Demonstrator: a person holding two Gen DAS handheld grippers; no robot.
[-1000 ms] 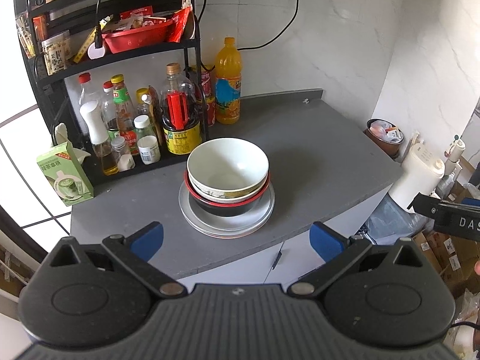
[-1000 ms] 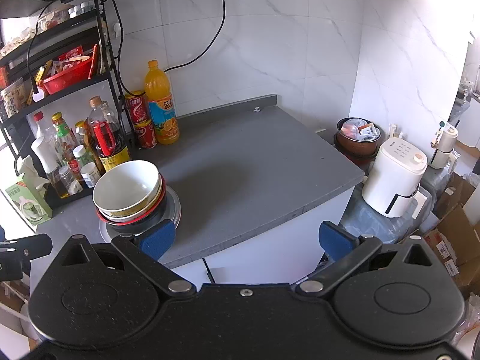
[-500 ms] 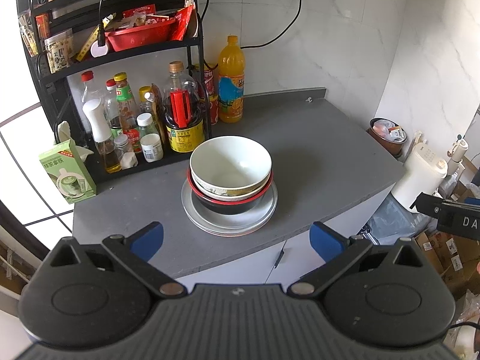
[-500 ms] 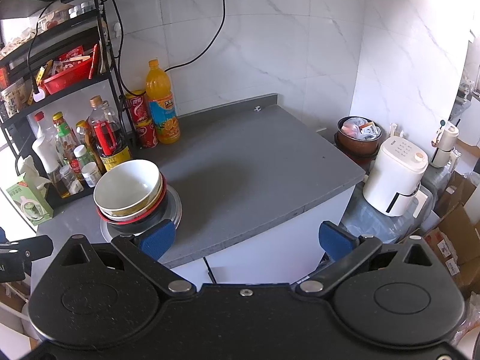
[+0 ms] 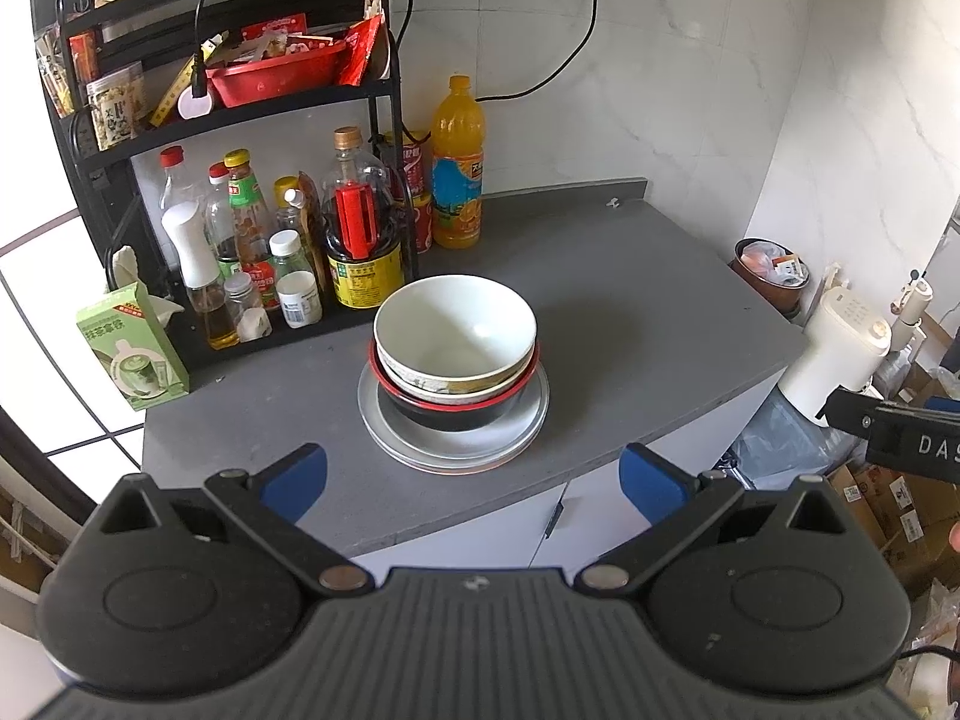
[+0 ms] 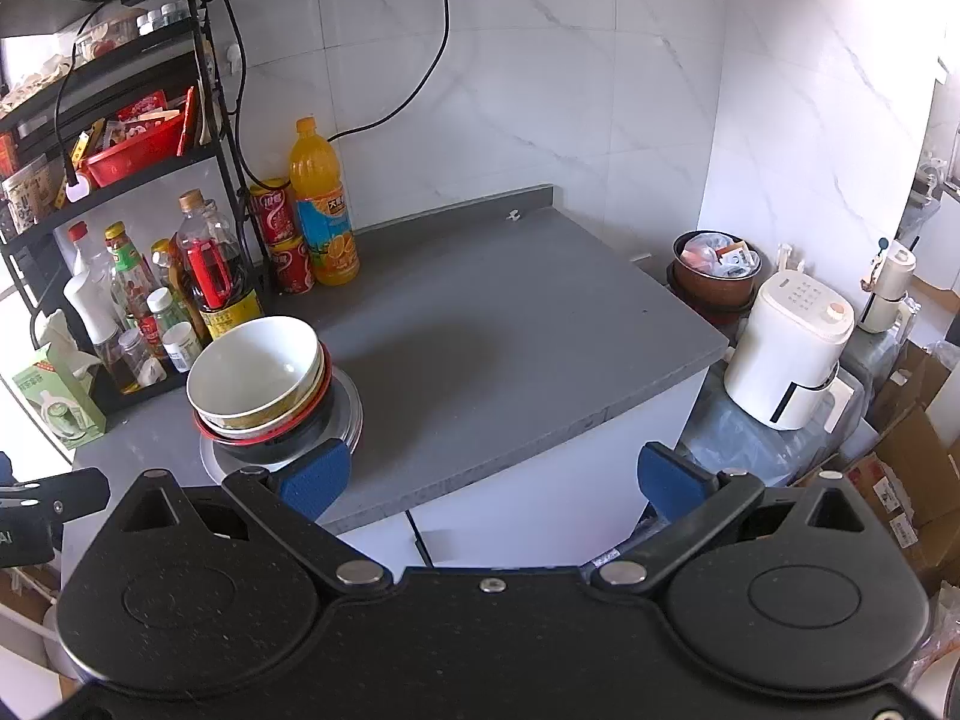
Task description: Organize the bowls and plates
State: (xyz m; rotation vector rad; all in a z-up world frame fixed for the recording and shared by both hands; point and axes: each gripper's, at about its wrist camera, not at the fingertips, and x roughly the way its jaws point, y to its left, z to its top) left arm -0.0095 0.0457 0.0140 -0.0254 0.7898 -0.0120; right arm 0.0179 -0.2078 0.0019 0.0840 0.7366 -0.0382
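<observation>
On the grey counter (image 5: 630, 300) stands one stack: a white bowl (image 5: 454, 327) nested on other bowls, a black bowl with a red rim (image 5: 444, 411) under them, all on silver plates (image 5: 522, 426). The same white bowl (image 6: 252, 369) and silver plates (image 6: 351, 414) show at the left of the right wrist view. My left gripper (image 5: 474, 474) is open and held back from the counter's front edge, facing the stack. My right gripper (image 6: 493, 477) is open too, off the front edge and to the right of the stack. Neither holds anything.
A black rack (image 5: 240, 120) with sauce bottles and a red basket (image 5: 270, 69) stands behind the stack. An orange drink bottle (image 5: 457, 165) and red cans sit by the wall. A green tissue box (image 5: 132, 348) is at the left. A white appliance (image 6: 792, 348) stands right of the counter.
The left wrist view has shifted slightly, so the stack sits a little higher and further right in it. The right wrist view is almost the same. Both grippers stay open.
</observation>
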